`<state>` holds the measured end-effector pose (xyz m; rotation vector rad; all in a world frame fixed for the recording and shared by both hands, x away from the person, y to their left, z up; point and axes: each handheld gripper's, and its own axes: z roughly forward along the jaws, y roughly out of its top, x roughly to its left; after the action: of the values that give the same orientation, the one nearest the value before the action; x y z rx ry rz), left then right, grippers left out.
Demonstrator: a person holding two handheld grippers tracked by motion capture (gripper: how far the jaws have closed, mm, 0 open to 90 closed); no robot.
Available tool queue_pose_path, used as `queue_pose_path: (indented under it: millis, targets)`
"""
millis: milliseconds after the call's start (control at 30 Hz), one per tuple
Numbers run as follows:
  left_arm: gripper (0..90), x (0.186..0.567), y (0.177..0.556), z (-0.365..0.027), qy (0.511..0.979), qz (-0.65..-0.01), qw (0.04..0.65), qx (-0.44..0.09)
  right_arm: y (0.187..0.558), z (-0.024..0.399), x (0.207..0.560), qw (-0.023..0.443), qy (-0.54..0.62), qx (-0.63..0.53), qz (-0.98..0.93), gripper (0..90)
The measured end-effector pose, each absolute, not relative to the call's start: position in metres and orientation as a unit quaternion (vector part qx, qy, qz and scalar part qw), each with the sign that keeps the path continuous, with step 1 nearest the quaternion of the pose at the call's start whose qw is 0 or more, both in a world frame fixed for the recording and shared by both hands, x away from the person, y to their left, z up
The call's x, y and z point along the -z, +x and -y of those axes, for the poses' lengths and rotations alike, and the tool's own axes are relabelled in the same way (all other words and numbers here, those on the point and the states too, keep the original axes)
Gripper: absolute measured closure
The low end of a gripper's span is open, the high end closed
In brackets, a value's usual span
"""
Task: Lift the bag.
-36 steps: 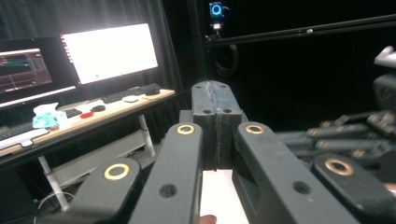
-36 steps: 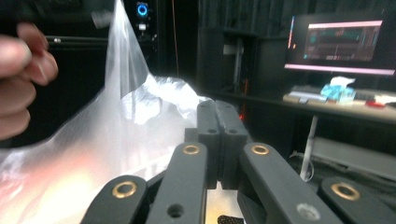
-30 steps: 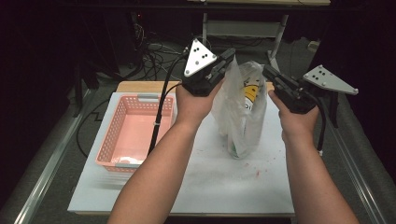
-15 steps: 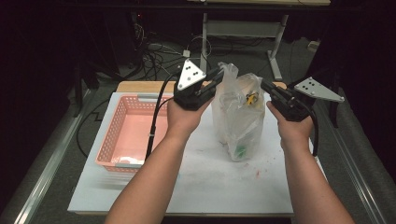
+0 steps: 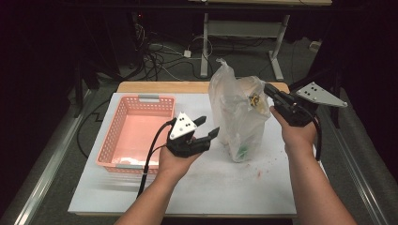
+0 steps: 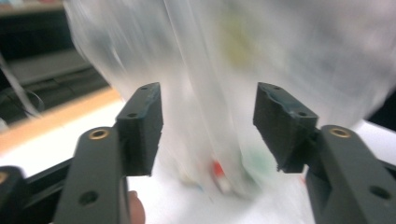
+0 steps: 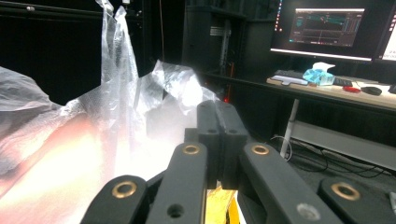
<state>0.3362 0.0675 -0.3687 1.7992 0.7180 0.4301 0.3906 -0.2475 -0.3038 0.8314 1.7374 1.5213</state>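
A clear plastic bag (image 5: 237, 117) with small items inside stands upright on the white table top (image 5: 211, 187). My right gripper (image 5: 267, 89) is shut on the bag's upper right rim; in the right gripper view its jaws (image 7: 217, 109) are pressed together with crinkled film (image 7: 116, 93) around them. My left gripper (image 5: 209, 125) hangs low to the left of the bag, near the table. Its jaws have just been opening and stand apart with nothing between the pads. In the left gripper view the blurred bag (image 6: 280, 46) lies just beyond my left gripper (image 6: 208, 126).
An empty pink basket (image 5: 136, 131) sits on the left of the table top, right beside the left hand. A wooden strip (image 5: 159, 86) edges the far side. Cables and a table frame lie on the floor beyond. A desk with monitors (image 7: 327, 28) stands at the right.
The left gripper let go of the bag's top left, opened its jaws and dropped toward the table beside the basket. The right gripper kept its grip and sank slightly.
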Motion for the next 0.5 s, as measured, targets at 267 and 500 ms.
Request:
queue_pose_path:
  millis: [267,500]
  targets:
    - [24.2,0.423,0.322,-0.065,0.794,-0.303,0.513,-0.122,0.377,0.254,0.301,0.339,0.311,-0.589,-0.665,90.0]
    - [14.5,0.453,0.310,-0.064,0.814,-0.295,0.487,-0.112,0.369,0.258,0.301,0.339,0.306,-0.589,-0.667,88.4]
